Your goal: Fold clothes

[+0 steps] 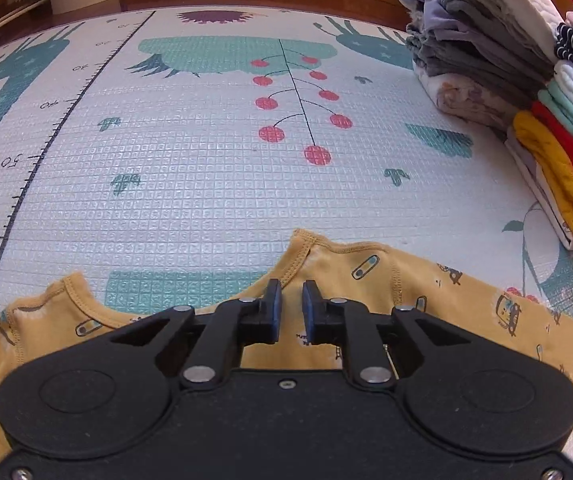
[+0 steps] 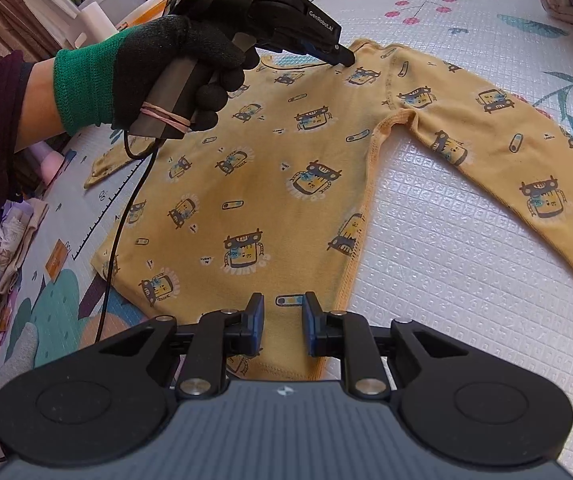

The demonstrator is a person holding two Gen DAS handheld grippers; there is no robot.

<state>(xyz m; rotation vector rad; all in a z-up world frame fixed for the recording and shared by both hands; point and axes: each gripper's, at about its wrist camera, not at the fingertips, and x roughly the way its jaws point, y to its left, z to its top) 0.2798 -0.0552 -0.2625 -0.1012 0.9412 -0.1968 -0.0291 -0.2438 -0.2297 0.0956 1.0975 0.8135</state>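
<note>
- While a yellow long-sleeved shirt (image 1: 366,276) lies spread flat on the patterned play mat (image 1: 190,184), the left wrist view shows the left gripper (image 1: 291,294) at the neckline, its jaws slightly parted with collar cloth just below the gap; whether they pinch fabric cannot be told from here. Folded clothes stacks (image 1: 526,92) stand well apart at the right.
- In the right wrist view, the right gripper (image 2: 282,312) hangs over the shirt's bottom hem (image 2: 282,368), jaws parted and holding nothing, with the printed cloth directly beneath them. A gloved hand (image 2: 158,68) steers the left gripper, whose tip meets the collar near the shoulder seam. The right sleeve (image 2: 498,140) stretches outward across the mat.
- The step in hand looks like taking hold for a first fold (likely a side or sleeve brought inward); it would go best if both grippers pinch one edge line, lift low and keep the cloth taut so no crease sets.
</note>
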